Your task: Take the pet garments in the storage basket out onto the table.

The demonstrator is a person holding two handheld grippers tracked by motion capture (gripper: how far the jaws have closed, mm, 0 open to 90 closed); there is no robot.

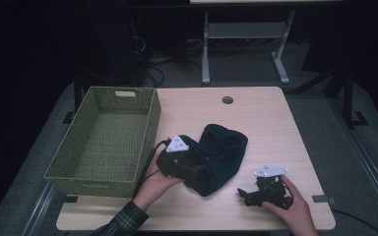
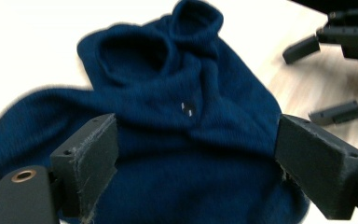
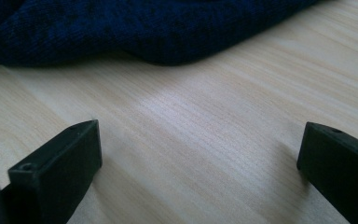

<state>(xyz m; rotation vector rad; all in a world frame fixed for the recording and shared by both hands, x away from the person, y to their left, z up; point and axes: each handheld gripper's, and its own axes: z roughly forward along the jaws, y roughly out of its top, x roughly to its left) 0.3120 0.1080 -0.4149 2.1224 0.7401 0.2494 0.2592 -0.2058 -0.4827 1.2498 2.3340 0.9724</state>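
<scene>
A dark blue knitted garment lies crumpled in the middle of the wooden table. My left gripper is at its left edge, jaws wide open and straddling the blue knit without closing on it. My right gripper rests low on the table near the front right, open, with bare wood between its jaws. In the right gripper view the garment's edge lies just ahead of my right gripper. The left gripper view shows the right gripper beyond the cloth.
A green woven basket stands on the table's left side, with nothing in it. A round cable hole sits near the far edge. Beyond the table are a white desk frame and cables on the floor.
</scene>
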